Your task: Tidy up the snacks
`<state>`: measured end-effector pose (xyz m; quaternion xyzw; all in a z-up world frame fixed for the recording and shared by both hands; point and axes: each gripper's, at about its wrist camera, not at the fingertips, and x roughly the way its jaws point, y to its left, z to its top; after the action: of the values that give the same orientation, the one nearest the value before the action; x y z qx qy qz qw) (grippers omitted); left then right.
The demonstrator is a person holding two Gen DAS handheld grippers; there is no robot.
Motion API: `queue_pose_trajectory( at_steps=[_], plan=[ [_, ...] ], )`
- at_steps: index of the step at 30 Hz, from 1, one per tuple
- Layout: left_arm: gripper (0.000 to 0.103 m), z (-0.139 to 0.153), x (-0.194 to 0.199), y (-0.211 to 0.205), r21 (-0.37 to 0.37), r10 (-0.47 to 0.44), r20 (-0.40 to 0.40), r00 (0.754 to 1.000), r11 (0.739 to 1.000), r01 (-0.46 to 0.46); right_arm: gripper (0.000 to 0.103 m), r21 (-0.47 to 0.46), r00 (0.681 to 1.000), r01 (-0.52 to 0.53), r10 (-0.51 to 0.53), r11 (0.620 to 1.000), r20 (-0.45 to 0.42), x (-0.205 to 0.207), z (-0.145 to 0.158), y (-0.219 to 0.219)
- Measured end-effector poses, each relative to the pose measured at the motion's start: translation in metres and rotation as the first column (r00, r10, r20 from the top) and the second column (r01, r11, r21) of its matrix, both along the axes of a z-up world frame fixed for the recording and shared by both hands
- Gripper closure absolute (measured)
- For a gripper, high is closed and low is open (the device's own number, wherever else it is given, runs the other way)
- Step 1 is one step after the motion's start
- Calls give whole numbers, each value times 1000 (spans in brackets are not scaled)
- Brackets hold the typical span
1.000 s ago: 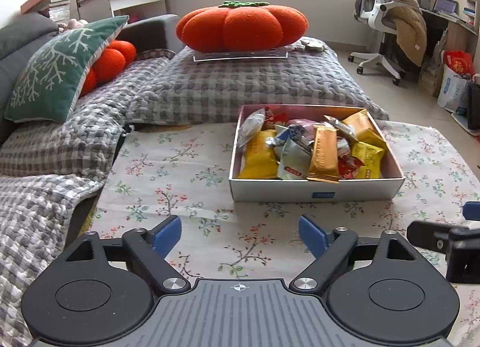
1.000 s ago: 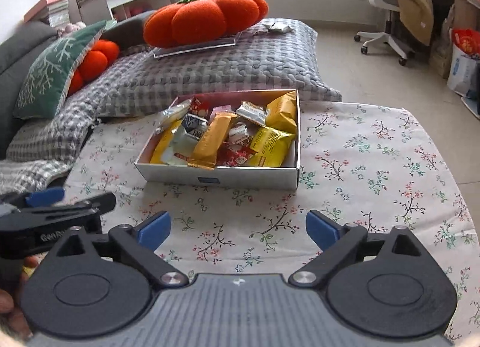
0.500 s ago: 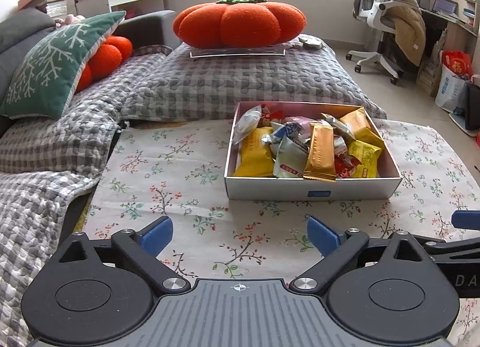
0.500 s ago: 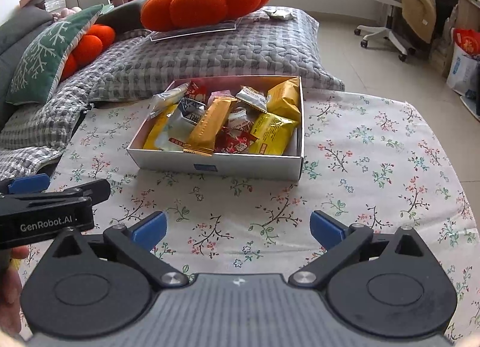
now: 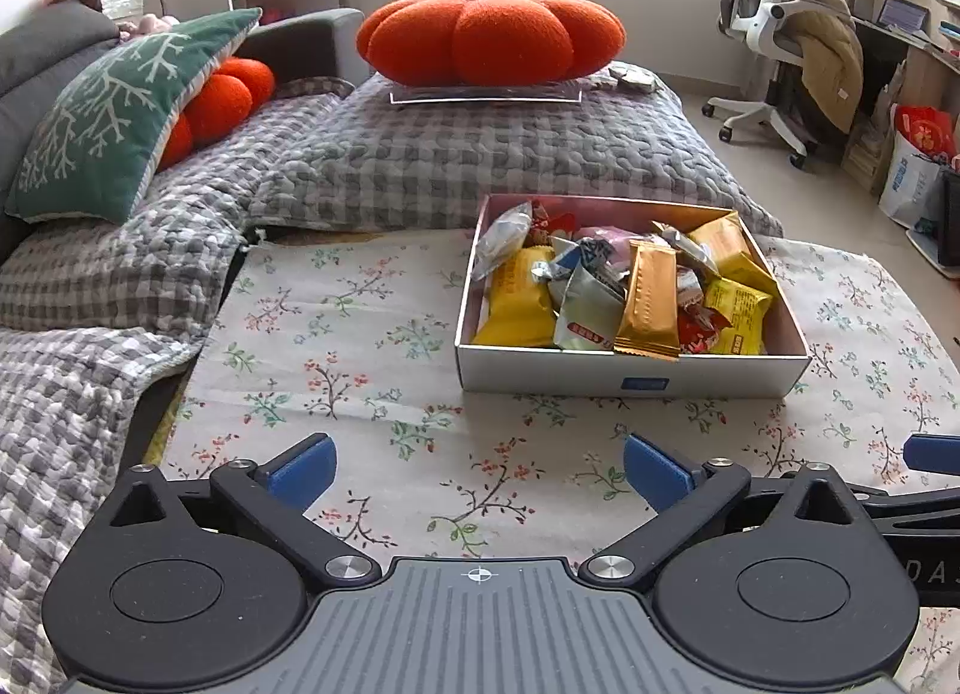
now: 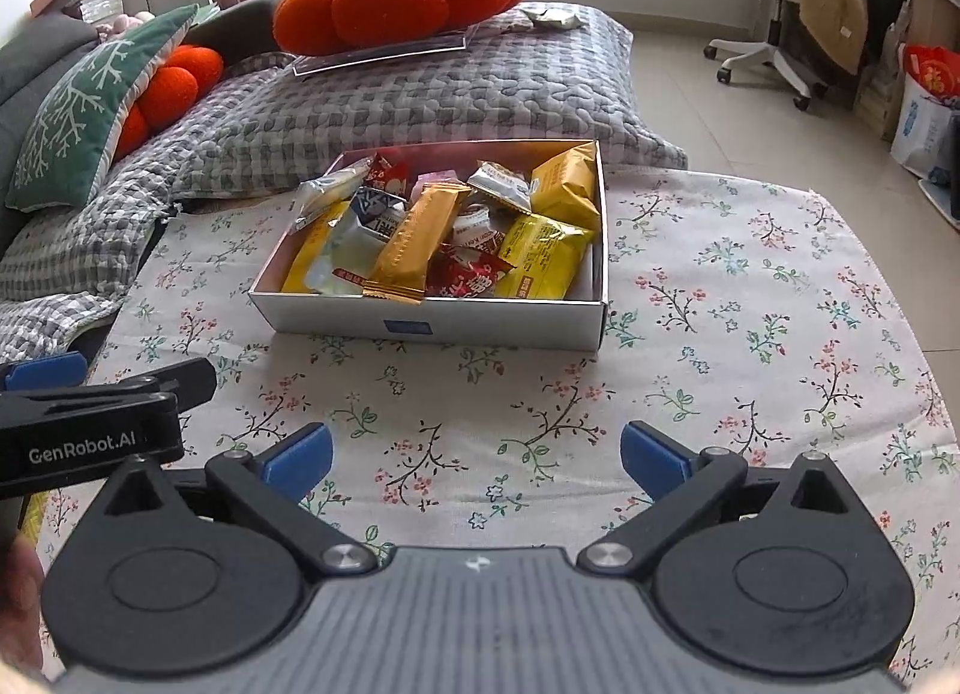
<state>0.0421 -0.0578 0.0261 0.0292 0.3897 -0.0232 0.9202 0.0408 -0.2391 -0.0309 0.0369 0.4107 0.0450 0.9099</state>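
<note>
The left hand-held gripper (image 5: 477, 472) is at the bottom of its frame, with blue fingertips (image 5: 300, 466) wide apart and nothing between them. The right hand-held gripper (image 6: 474, 457) is also spread wide and empty, low in its frame. The white box (image 5: 630, 373) stands on the floral worktop (image 5: 336, 346), right of centre in the left view, well apart from both grippers. It is full of snacks (image 6: 456, 238); a gold bar wrapper (image 5: 648, 304) lies on top, its end over the front rim. An orange pumpkin cushion (image 5: 489, 37) rests in the upper middle.
</note>
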Motion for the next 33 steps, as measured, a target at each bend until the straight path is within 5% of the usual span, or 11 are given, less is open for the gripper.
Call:
queue_pose_trajectory(
  at_steps=[33],
  plan=[
    [0, 0, 1, 0, -4, 10, -6, 1000, 1000, -10, 1, -2, 1000, -1, 1, 1000, -4, 1, 0, -1]
  ],
)
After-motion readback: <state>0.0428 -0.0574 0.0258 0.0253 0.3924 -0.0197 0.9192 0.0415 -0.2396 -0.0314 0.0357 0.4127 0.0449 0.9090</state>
